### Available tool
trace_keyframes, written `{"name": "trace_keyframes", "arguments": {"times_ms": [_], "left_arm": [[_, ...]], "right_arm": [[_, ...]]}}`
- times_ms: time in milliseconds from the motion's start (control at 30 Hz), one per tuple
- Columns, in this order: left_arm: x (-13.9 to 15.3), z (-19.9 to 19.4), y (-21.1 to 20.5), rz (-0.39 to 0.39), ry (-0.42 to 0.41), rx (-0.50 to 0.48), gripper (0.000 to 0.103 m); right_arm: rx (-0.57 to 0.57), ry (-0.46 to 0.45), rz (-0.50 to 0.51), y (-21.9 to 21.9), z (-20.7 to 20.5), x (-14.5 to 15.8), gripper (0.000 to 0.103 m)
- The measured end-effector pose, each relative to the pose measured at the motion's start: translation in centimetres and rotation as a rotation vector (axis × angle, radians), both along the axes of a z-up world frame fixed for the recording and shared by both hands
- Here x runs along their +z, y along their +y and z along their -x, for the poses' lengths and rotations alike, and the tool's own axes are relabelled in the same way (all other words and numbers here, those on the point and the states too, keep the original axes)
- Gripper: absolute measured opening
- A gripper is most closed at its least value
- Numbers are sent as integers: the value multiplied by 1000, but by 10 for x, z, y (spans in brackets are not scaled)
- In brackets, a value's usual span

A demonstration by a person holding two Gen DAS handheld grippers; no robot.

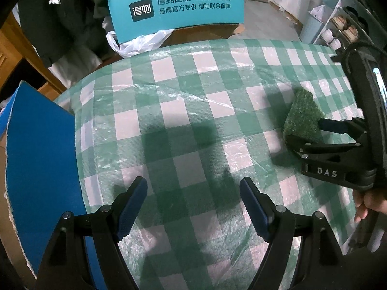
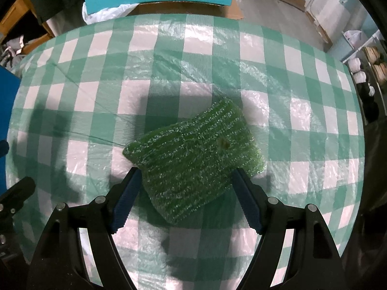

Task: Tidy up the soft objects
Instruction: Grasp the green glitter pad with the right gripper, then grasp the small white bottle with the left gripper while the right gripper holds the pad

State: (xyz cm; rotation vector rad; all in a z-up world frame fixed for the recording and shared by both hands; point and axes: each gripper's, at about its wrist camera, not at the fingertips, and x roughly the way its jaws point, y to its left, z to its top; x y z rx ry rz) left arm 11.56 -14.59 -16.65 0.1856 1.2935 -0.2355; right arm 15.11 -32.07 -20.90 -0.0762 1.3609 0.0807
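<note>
Jaws of the right tool (image 2: pixel 185 199) stand wide, and the green pad (image 2: pixel 193 162) lies between them on the bench (image 2: pixel 302 96); its near end fills most of the gap, but whether either blue finger (image 2: pixel 125 203) presses on it cannot be told. Pad lies askew, one corner pointing far-right, with a small dark spot near its middle. Left tool (image 1: pixel 193 207) is likewise wide apart, with nothing between its fingers, only checked cloth below. From the left wrist view the right tool (image 1: pixel 307 131) stands well to the right, the pad (image 1: pixel 302 116) at its tips, and a hand (image 1: pixel 370 203) grips its handle. Blue board (image 1: pixel 41 169) rests at the bench's left edge. Beyond the far edge are a white bag (image 1: pixel 135 43) and a teal box (image 1: pixel 176 7) with printed lettering.
</note>
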Motion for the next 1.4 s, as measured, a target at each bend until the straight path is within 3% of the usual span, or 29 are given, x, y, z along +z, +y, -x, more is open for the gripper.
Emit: {"name": "trace_keyframes", "arguments": {"times_ms": [333, 633, 900, 1400], "left_arm": [[0, 2, -4, 1, 1, -12, 80], [4, 10, -7, 2, -5, -23, 80], [5, 20, -13, 32, 13, -36, 80], [-10, 45, -39, 44, 71, -93, 80]], "right_arm": [[16, -37, 12, 4, 7, -5, 75], [12, -43, 30, 2, 17, 4, 23], [6, -25, 6, -1, 31, 8, 13], [-15, -35, -33, -8, 69, 31, 12]]}}
